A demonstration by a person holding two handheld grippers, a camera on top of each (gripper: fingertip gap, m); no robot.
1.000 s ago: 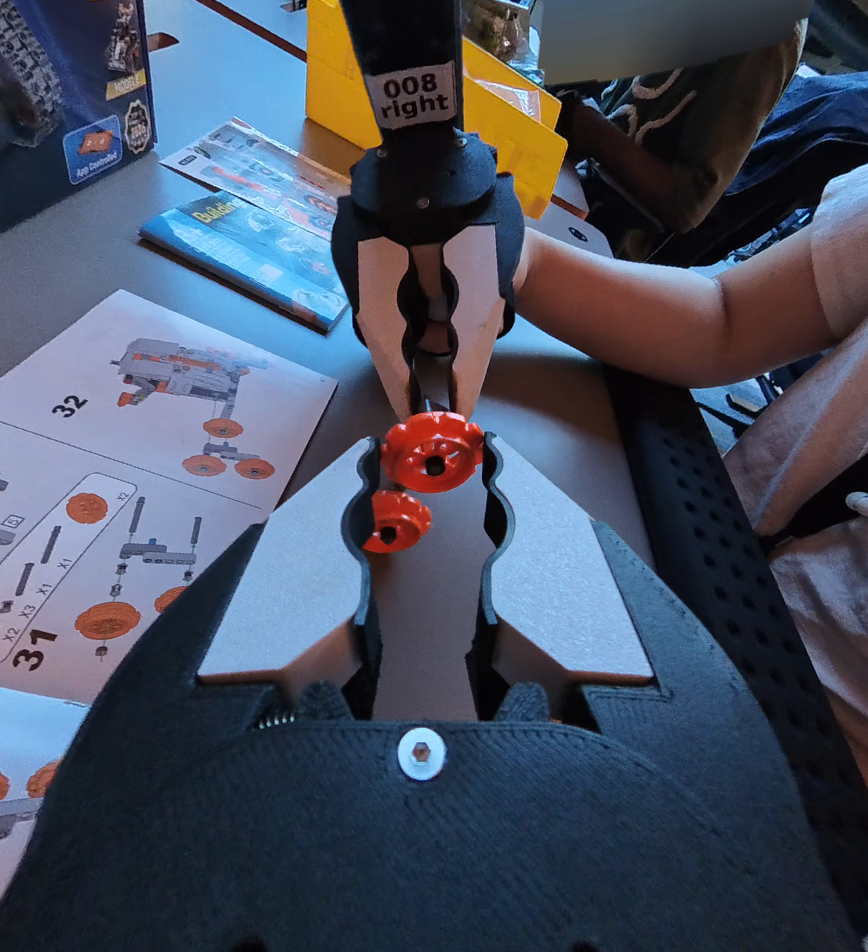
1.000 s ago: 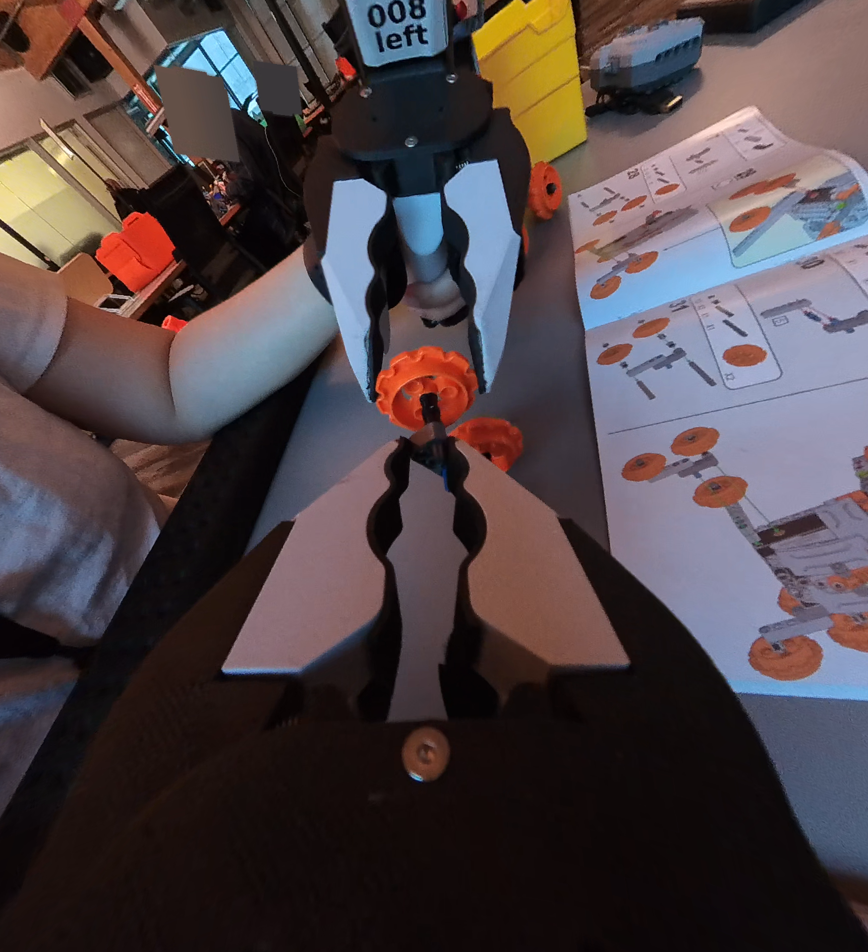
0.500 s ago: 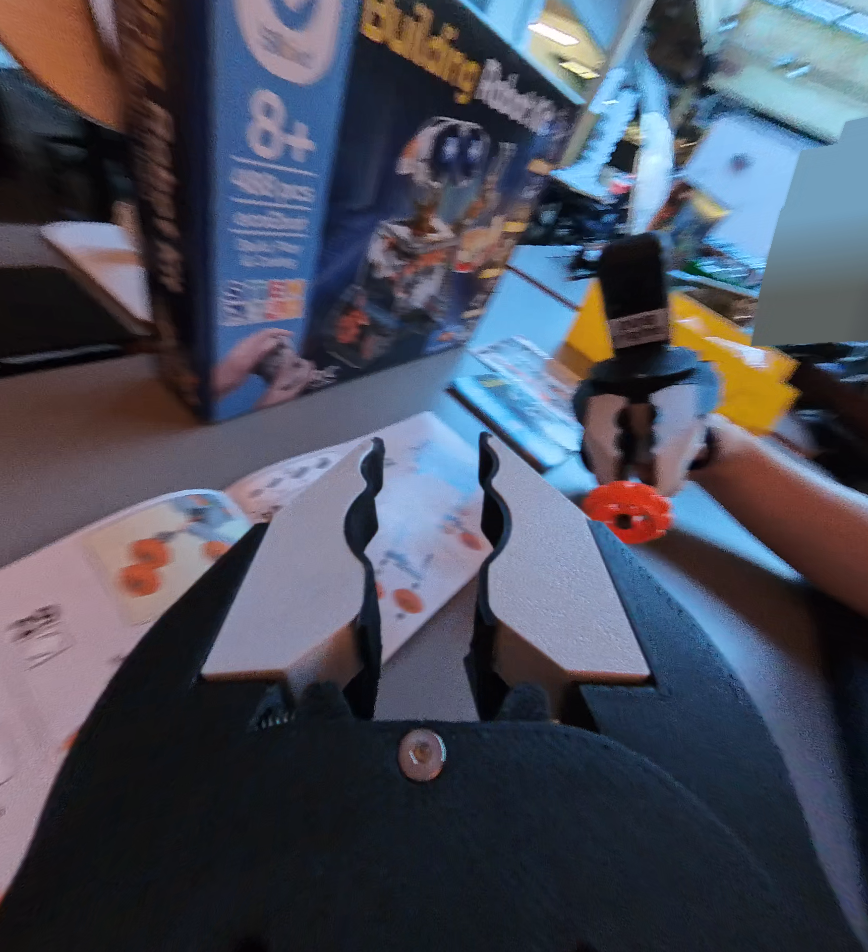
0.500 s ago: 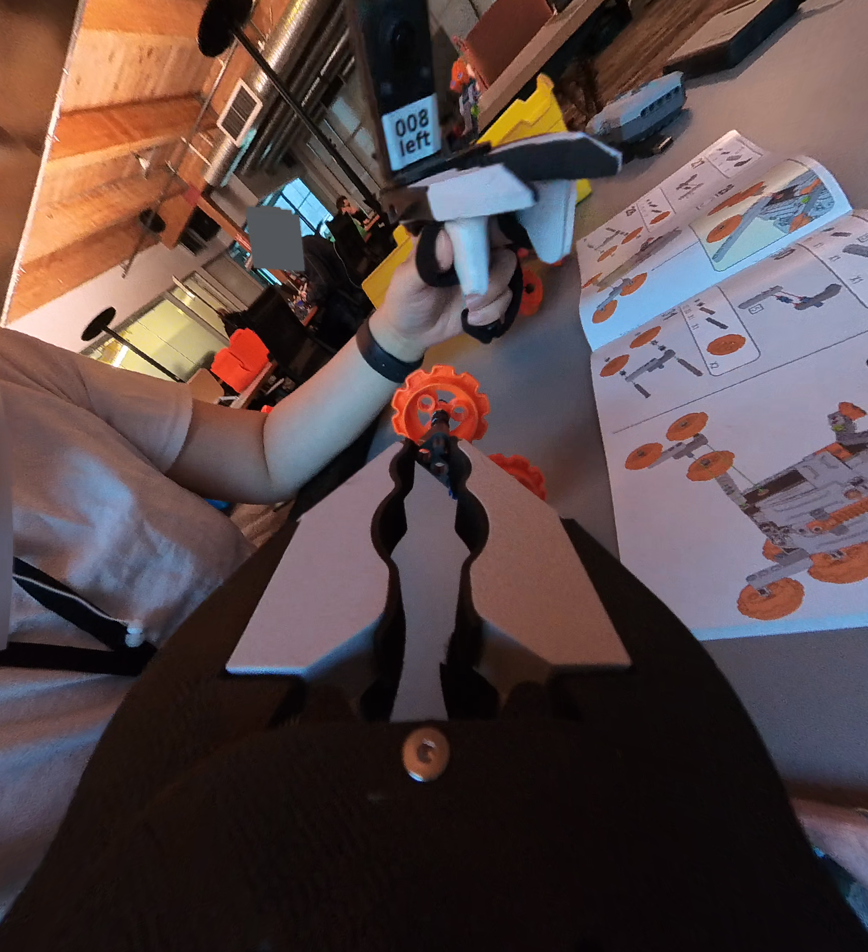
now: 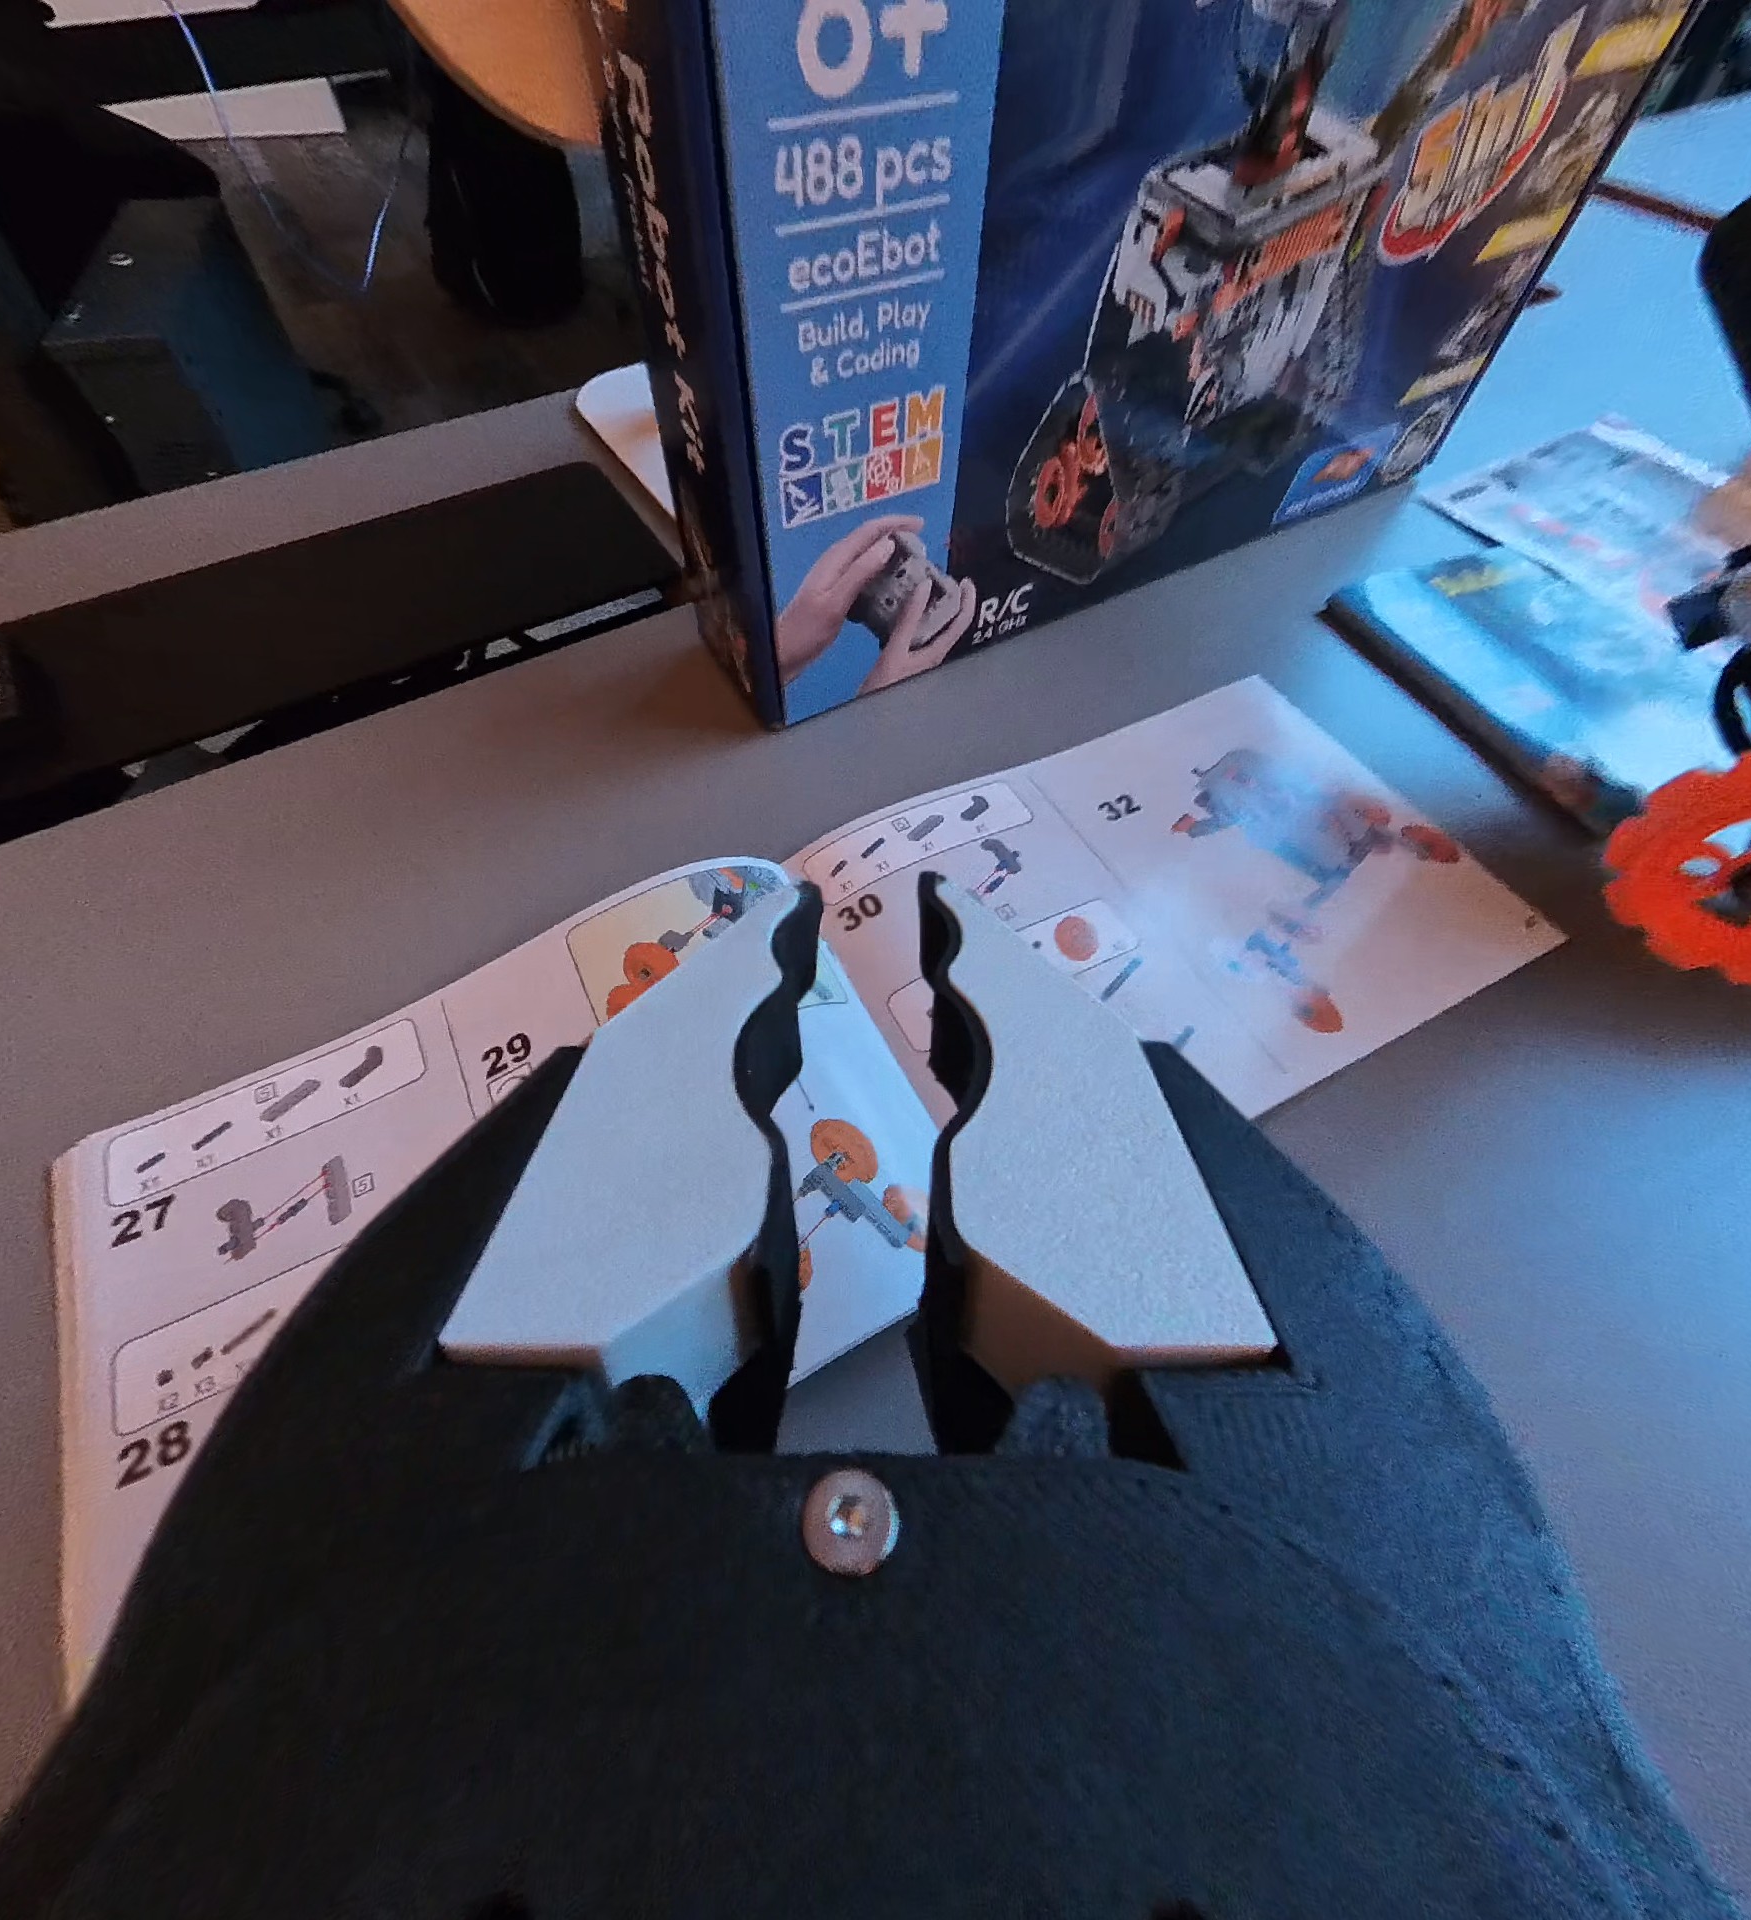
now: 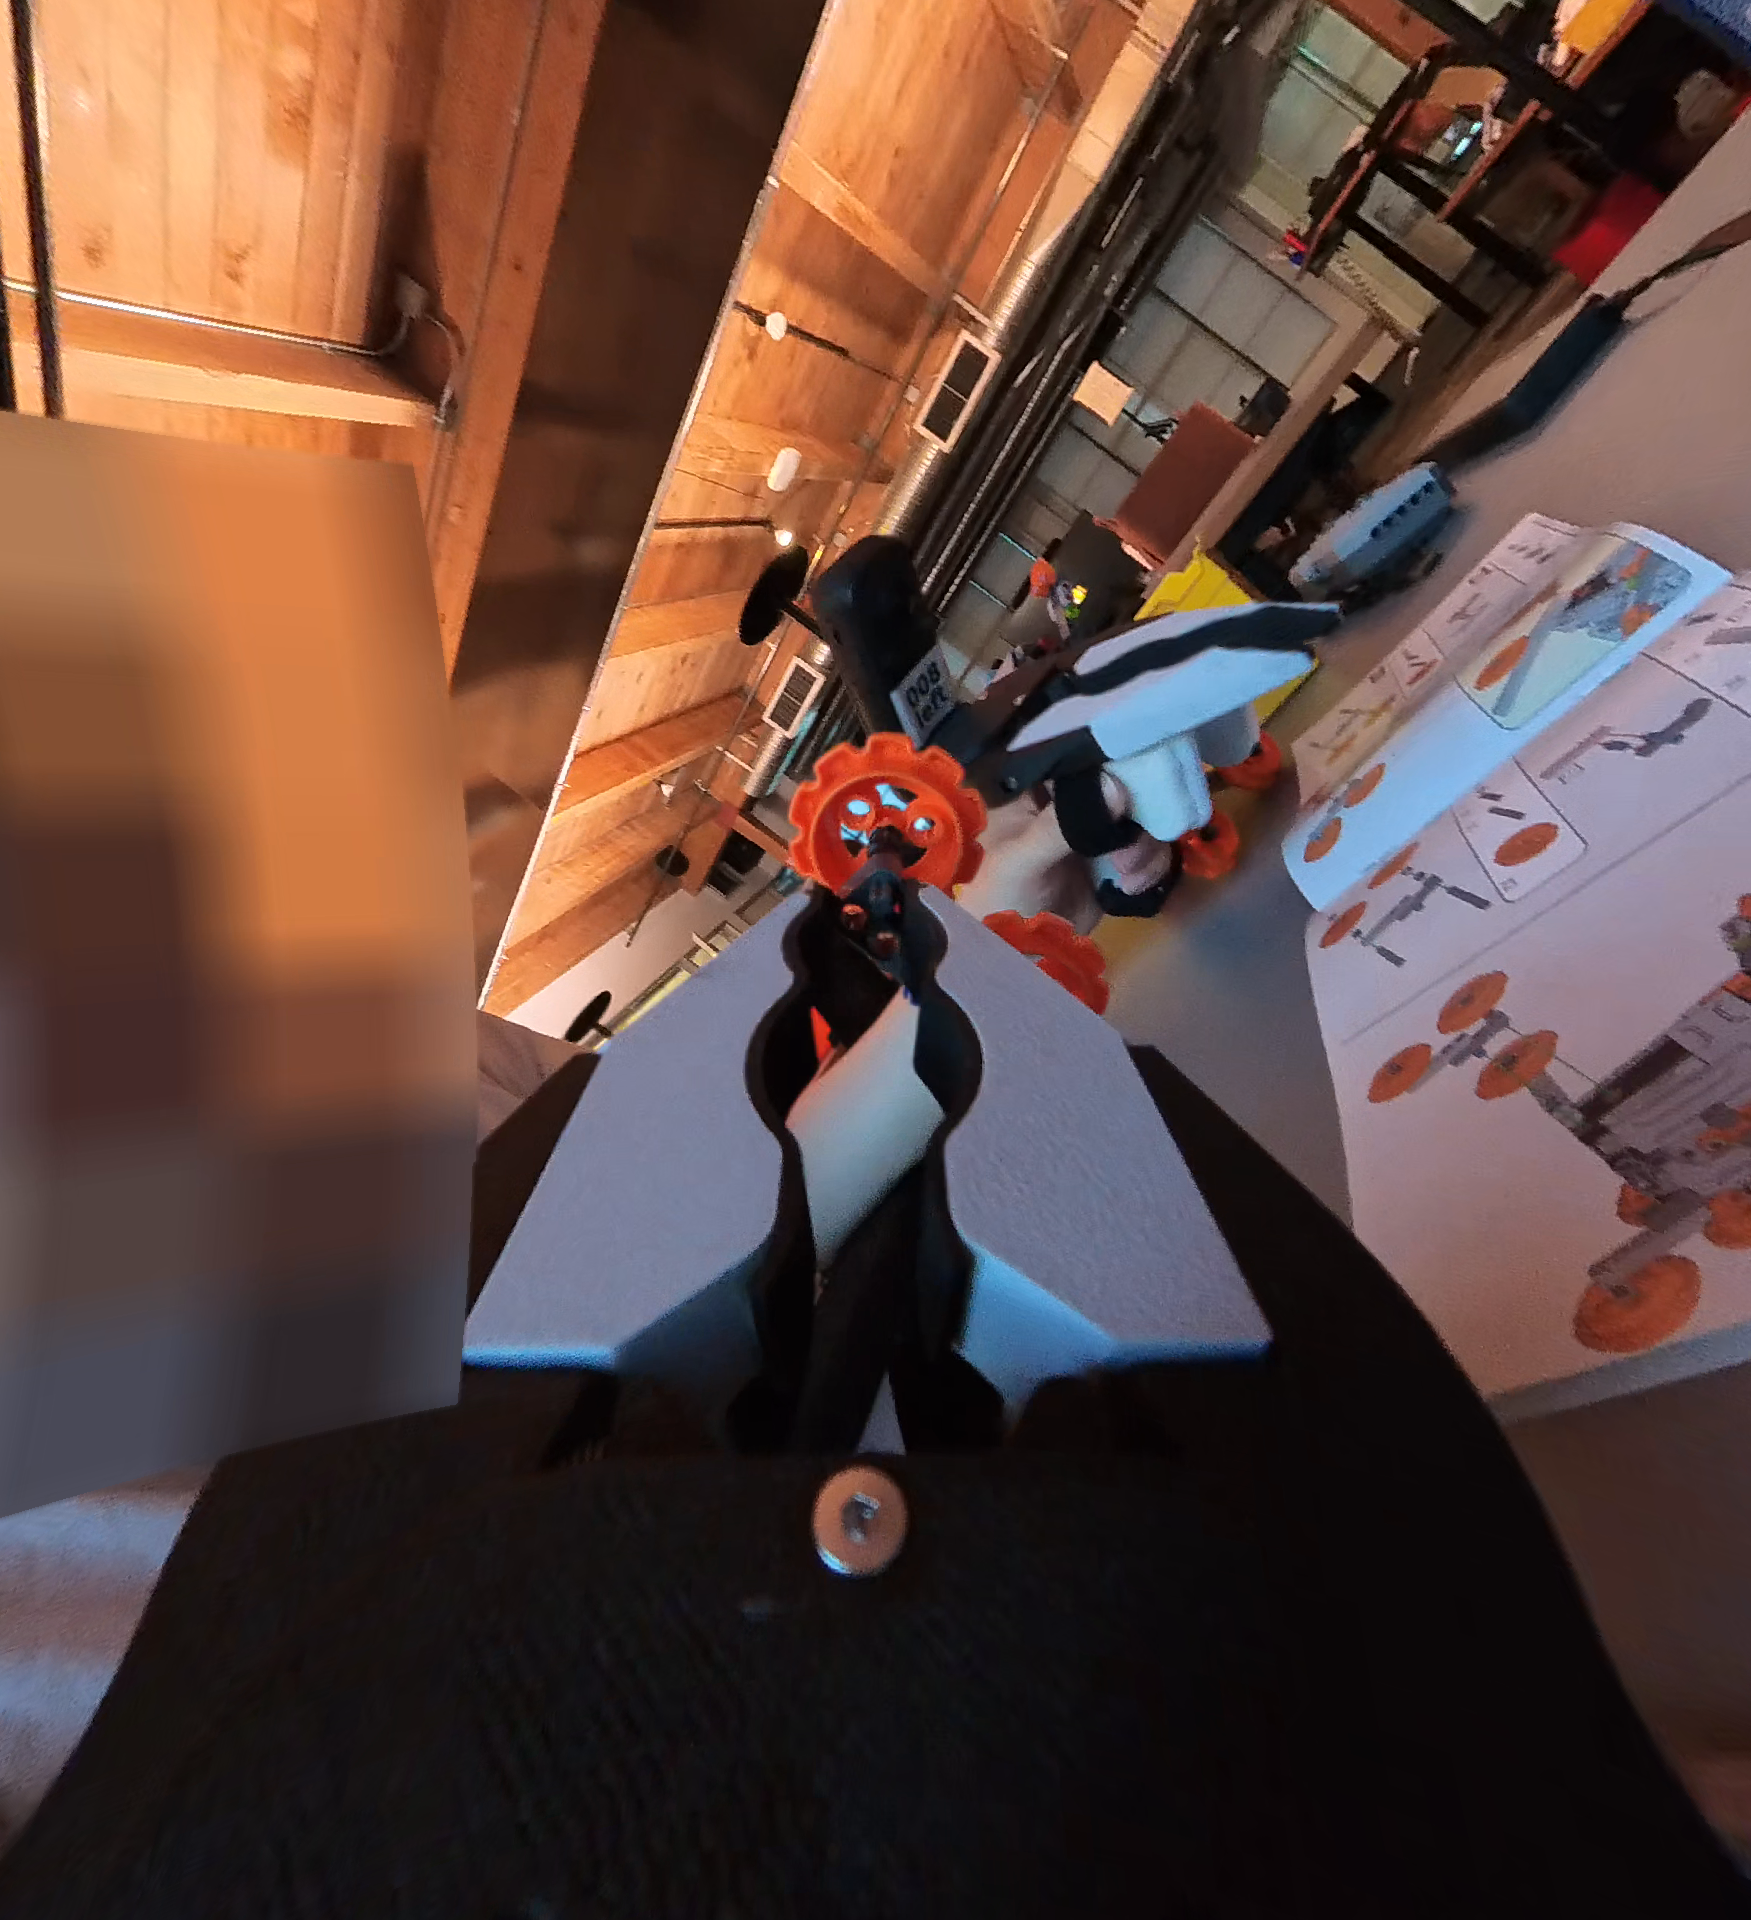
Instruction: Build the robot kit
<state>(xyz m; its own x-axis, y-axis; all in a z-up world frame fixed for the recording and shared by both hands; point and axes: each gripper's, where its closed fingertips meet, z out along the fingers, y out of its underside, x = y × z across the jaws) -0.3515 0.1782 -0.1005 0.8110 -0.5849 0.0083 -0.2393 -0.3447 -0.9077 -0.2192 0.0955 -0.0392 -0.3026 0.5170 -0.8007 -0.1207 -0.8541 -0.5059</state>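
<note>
The left gripper (image 5: pixel 866 904), black with pale grey wavy-edged fingers, hangs above the open white instruction booklet (image 5: pixel 351 1174) lying flat on the grey bench (image 5: pixel 1577 1195); its jaws stand apart with nothing between them. Behind the booklet stands an upright blue cardboard kit box (image 5: pixel 1006 343) printed with a tracked robot, its lower corner just beside the booklet's far edge. To the right lies a closed blue-covered manual (image 5: pixel 1536 655), and at the frame's right edge a toothed orange plastic wheel (image 5: pixel 1728 868) shows, blurred.

In the right wrist view, the right gripper (image 6: pixel 876 914) is tilted upward toward a timber ceiling. Its jaws are closed narrowly on a small dark pin piece (image 6: pixel 876 904) that carries the toothed orange plastic wheel (image 6: pixel 886 816) at its far end, held in the air just past the fingertips (how the pin seats in the wheel's hub cannot be made out). A second orange toothed wheel (image 6: pixel 1053 951) lies on the bench below it, and further orange wheels (image 6: pixel 1209 842) sit beneath the left gripper (image 6: pixel 1297 634), seen side-on with a hand (image 6: pixel 1125 862) on its handle.
</note>
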